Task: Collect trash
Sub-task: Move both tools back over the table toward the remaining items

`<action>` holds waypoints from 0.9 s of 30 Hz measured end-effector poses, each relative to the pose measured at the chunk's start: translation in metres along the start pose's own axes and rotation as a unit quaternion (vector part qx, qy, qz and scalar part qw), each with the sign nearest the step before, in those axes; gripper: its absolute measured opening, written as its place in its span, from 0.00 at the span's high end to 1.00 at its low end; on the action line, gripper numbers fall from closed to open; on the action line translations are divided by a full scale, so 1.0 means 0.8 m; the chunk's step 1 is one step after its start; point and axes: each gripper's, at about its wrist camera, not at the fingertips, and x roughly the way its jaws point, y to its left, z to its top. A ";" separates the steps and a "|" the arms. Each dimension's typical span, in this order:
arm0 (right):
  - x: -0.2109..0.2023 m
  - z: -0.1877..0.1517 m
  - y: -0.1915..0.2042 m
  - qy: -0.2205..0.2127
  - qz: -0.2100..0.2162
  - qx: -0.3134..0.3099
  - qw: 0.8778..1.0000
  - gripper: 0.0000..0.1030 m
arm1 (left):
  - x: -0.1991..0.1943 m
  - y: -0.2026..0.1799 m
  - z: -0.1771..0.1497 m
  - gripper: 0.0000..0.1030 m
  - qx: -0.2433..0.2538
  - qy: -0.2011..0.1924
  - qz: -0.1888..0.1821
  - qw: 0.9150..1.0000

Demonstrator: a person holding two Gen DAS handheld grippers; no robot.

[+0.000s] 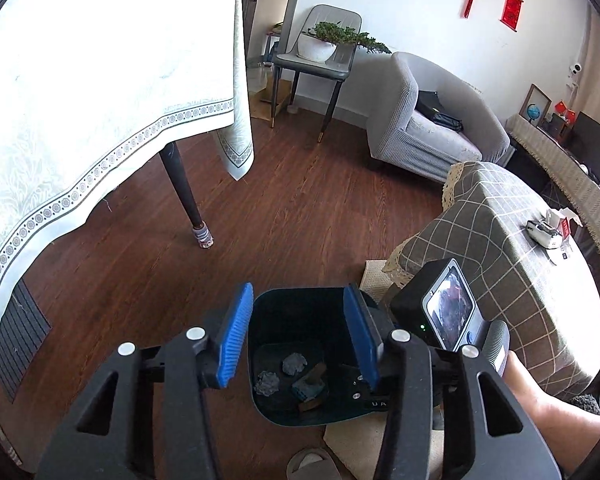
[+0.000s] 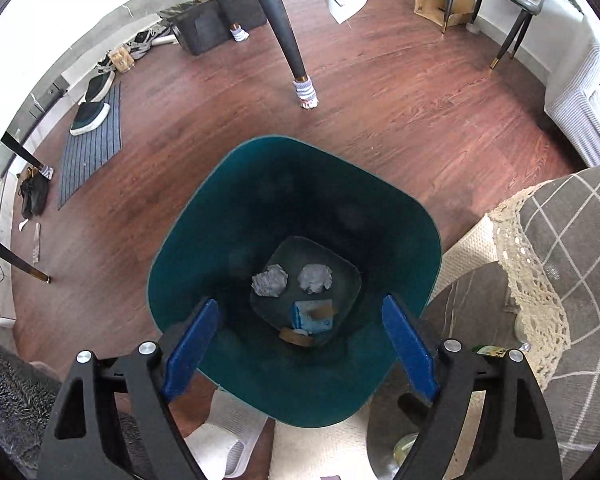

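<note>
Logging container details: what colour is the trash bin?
Dark teal inside and out; the bin shows best in the right wrist view.

A dark wood-plank floor [image 1: 300, 200] is lit by bright daylight. A pale patterned tablecloth [image 1: 100, 100] is draped over a dark-legged table. A grey armchair [image 1: 428, 120] and a chair holding a potted plant [image 1: 324, 46] are placed against a white wall [image 1: 400, 12] hung with red ornaments [image 1: 512, 10]. A grey mat [image 2: 94, 144] is laid on the floor.
</note>
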 end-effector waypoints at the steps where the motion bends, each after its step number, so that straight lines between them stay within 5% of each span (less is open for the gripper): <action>1: -0.002 0.000 0.000 -0.001 0.000 -0.001 1.000 0.17 | -0.002 -0.001 0.001 0.52 0.000 -0.003 -0.001 1.000; 8: -0.043 0.001 0.012 -0.034 0.008 -0.021 0.999 0.18 | -0.022 -0.010 0.011 0.52 -0.009 -0.029 -0.007 1.000; 17: -0.118 -0.001 0.030 -0.083 0.014 -0.049 0.995 0.35 | -0.043 -0.022 0.025 0.50 -0.014 -0.061 -0.015 0.998; 27: -0.207 -0.022 0.000 -0.142 -0.013 -0.034 0.989 0.38 | -0.056 -0.061 0.040 0.47 -0.016 -0.089 -0.035 0.995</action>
